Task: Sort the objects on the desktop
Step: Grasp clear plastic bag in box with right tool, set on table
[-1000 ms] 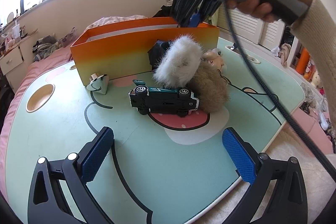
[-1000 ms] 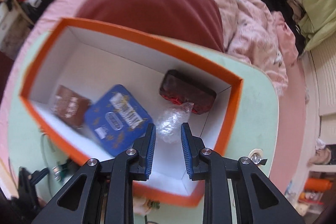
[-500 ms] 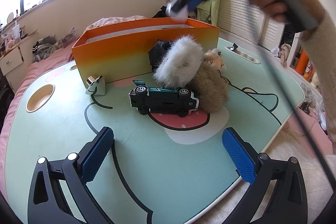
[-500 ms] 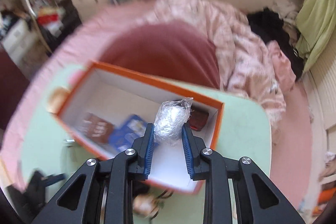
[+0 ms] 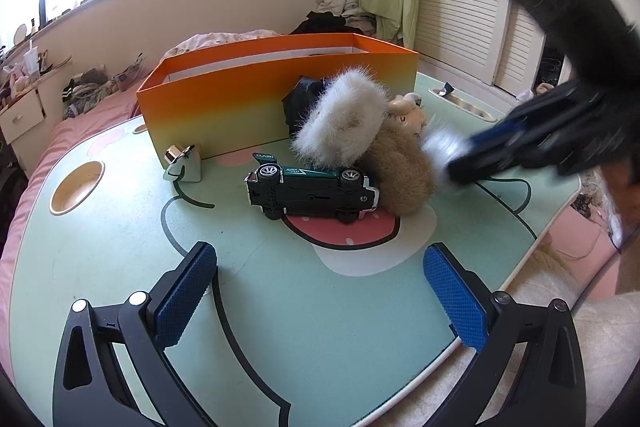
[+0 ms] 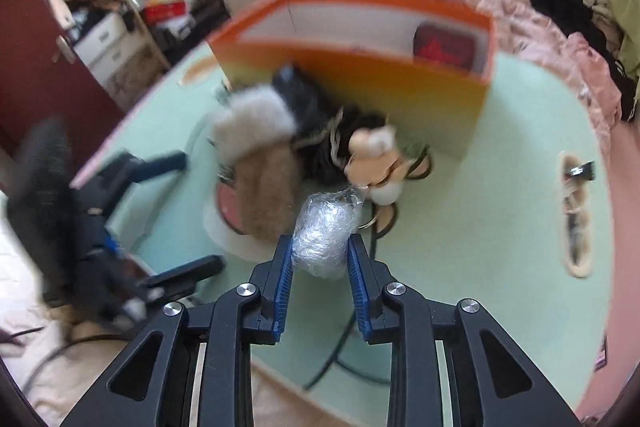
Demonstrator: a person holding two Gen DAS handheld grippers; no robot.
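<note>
Right wrist view: the right gripper [image 6: 320, 259] pinches a crinkled clear plastic bundle [image 6: 325, 241] between its 2 blue pads [image 6: 285, 267], and its jaws have just been opening slightly with the bundle between them. The bundle hangs above the green counter [image 6: 500, 227], just in front of a tan furry toy [image 6: 266, 195] with a white fluffy piece [image 6: 252, 123] on top. Beside these lies a small doll figure [image 6: 374, 147] among dark cords. Behind them stands the orange box [image 6: 360, 75], its white inside showing a dark red item [image 6: 444, 47] at the right end. The left gripper [image 6: 160, 211] shows blurred at the left edge of this view.

From the left wrist view, the left gripper [image 5: 320, 301] is spread wide with nothing between its pads, low over the counter [image 5: 120, 247]. Ahead of it a dark green toy car [image 5: 312, 191] lies on its side, touching the tan furry toy [image 5: 400, 167]. The white fluffy piece [image 5: 344, 119] leans on top. A small silver bottle [image 5: 182, 163] stands just in front of the orange box [image 5: 240, 99]. The right gripper [image 5: 464, 167] comes in blurred from the right, with the bundle [image 5: 438, 155] at its tip near the furry toy.
</note>
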